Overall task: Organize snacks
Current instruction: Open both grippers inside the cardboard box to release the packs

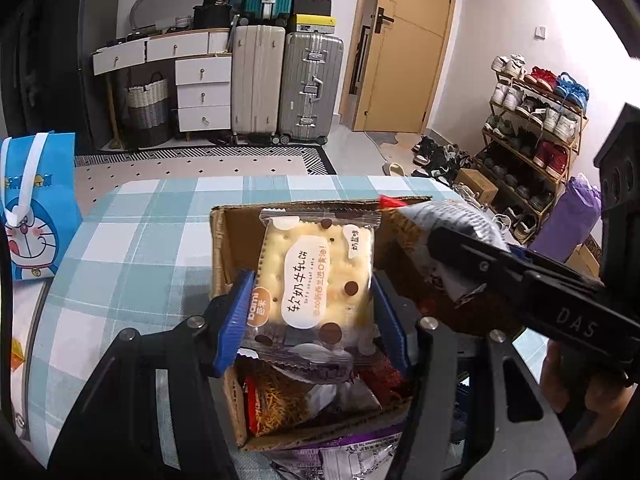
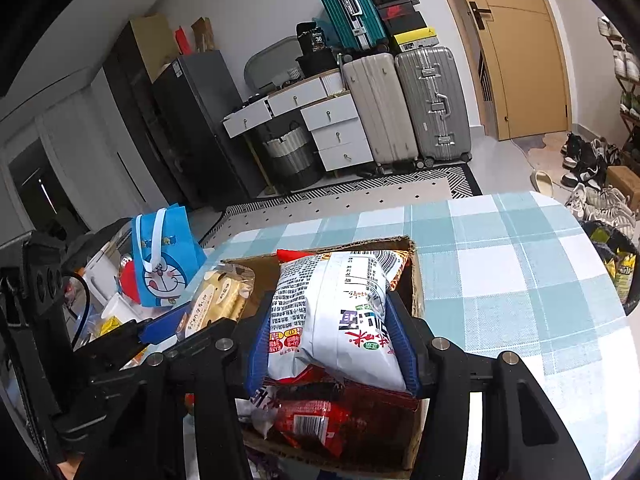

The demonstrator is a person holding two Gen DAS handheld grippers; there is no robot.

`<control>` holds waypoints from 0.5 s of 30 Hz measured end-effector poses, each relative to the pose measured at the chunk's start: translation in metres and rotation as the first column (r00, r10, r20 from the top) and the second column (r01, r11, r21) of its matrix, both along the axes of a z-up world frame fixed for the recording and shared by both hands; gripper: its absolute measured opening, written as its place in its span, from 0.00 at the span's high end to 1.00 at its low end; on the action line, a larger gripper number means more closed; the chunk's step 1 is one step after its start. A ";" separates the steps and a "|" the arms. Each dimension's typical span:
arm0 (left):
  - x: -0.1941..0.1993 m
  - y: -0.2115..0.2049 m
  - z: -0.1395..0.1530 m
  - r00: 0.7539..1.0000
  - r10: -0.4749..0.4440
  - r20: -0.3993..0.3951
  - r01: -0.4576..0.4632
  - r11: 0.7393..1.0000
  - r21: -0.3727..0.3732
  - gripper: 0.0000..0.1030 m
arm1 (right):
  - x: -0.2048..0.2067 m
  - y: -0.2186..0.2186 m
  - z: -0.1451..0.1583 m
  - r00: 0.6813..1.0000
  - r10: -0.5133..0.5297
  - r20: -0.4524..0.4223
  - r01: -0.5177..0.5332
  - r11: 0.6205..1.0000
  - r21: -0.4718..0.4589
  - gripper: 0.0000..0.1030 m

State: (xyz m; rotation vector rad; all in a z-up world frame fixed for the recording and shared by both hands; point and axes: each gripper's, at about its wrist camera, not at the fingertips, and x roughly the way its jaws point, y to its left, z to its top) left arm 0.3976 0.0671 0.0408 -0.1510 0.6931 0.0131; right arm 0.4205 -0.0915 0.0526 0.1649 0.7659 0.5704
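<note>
- Over the left half of the cardboard box: left gripper pinching the cracker pack by both edges; lowering flat onto the packets below.
- Over the right half: right gripper clamping the white noodle bag; easing down beside, not overlapping.

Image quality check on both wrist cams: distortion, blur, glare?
Left wrist view: strong fisheye with black corner vignette, the door bows; the cracker packet print is sharp, with mild sheen on its wrapper. Right wrist view: same barrel warp, suitcases lean; the noodle bag text is readable; soft indoor light, no motion blur.
</note>
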 end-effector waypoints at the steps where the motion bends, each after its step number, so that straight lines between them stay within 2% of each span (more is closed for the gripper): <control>1: 0.003 -0.001 -0.002 1.000 -0.003 -0.002 0.003 1.000 0.005 0.46 | 0.001 0.001 -0.001 1.000 0.002 -0.004 -0.002 1.000 0.001 0.49; 7: 0.015 -0.003 -0.010 1.000 -0.010 -0.020 0.010 1.000 0.005 0.46 | 0.011 0.010 -0.012 1.000 0.010 -0.029 -0.010 1.000 -0.001 0.49; 15: 0.022 0.000 -0.013 0.999 -0.020 -0.028 0.021 0.999 0.029 0.46 | 0.014 0.012 -0.014 0.999 0.033 -0.008 -0.033 0.999 -0.014 0.47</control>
